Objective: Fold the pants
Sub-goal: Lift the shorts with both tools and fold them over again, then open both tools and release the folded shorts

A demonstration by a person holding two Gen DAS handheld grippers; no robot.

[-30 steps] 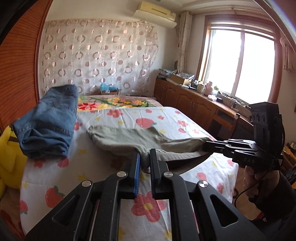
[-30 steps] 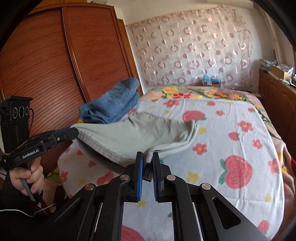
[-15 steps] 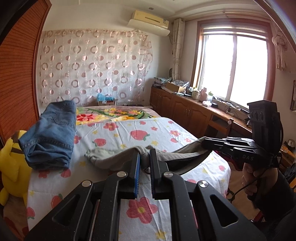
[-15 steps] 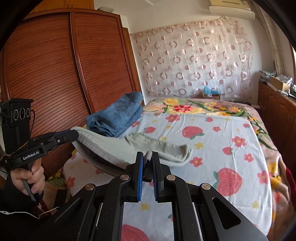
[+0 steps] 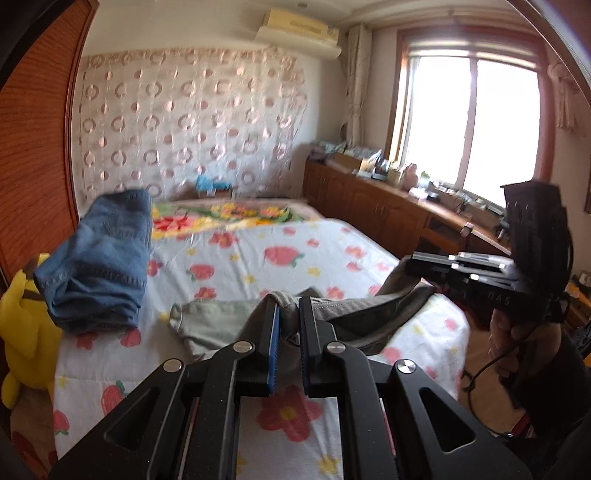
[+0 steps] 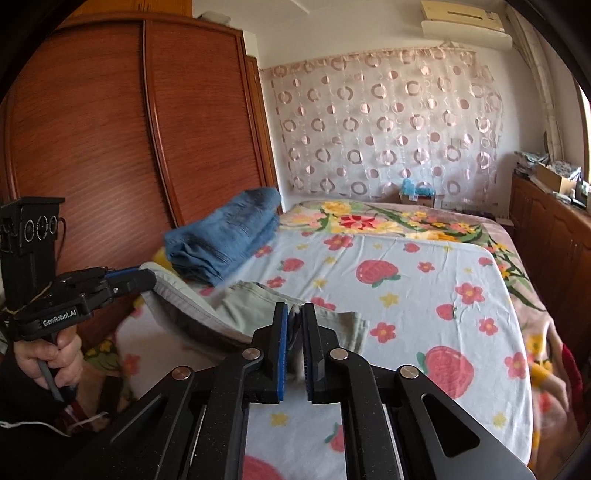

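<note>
I keep the left gripper (image 5: pixel 288 314) and the right gripper (image 6: pixel 293 325) each clenched on an edge of the grey-green pants (image 5: pixel 218 317), lifted taut at the near end of the bed (image 6: pixel 480 332), so the cloth can fold evenly.

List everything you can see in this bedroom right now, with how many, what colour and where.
grey-green pants: one, near edge of bed, clamped at two spots
folded jeans: one stack, blue, bed's wardrobe side
bed sheet: one, white with strawberries and flowers
yellow plush toy: one, beside the jeans
wardrobe: one, reddish wood
curtain: one, pink circles, far wall
air conditioner: one, cream, above curtain
window: one, bright
low cabinets: brown, under window, cluttered
left gripper: black, shut on pants
right gripper: black, shut on pants
</note>
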